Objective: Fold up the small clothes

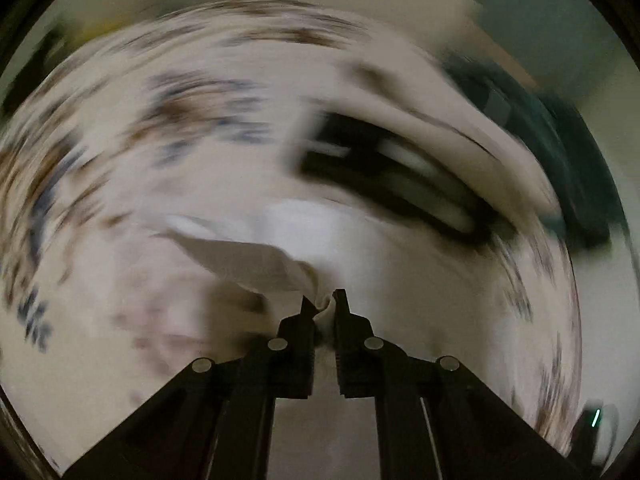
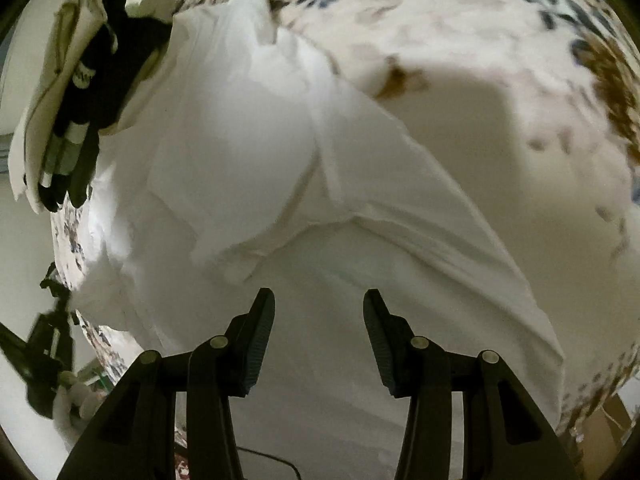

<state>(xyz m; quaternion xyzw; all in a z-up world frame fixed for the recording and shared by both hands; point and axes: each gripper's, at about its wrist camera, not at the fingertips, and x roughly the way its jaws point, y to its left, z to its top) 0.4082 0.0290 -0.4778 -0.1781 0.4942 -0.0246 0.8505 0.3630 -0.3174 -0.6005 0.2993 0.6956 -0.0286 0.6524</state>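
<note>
Two views: the left wrist view is smeared by motion, the right wrist view is sharp.
Sheet (image 2: 500, 92): the largest thing in view, cream with blue and brown flowers, spread under everything.
Shirt (image 2: 248, 152): white, lying on the sheet, partly folded, with overlapping layers and a hem edge running across just ahead of the right fingers; it fills the middle of the right wrist view.
Shirt in the left view (image 1: 256, 260): only a pulled, wrinkled corner shows clearly, raised off the sheet and running into the left fingertips.
Pile (image 2: 80, 92): black cloth with a white stripe lies on a cream piece at the far left of the sheet, touching the shirt's edge; in the left view it is only a dark blurred streak.
Right gripper (image 2: 319, 300): fingers spread wide, holding nothing, poised above the near part of the shirt.
Left gripper (image 1: 323, 300): fingers pressed close, pinching a bunch of the shirt's white cloth between the tips.
Left gripper seen from the right view: a dark shape at the lower left edge, too blurred to read.
Shadow (image 2: 480, 128): a dark patch falls on the sheet to the right of the shirt.
</note>
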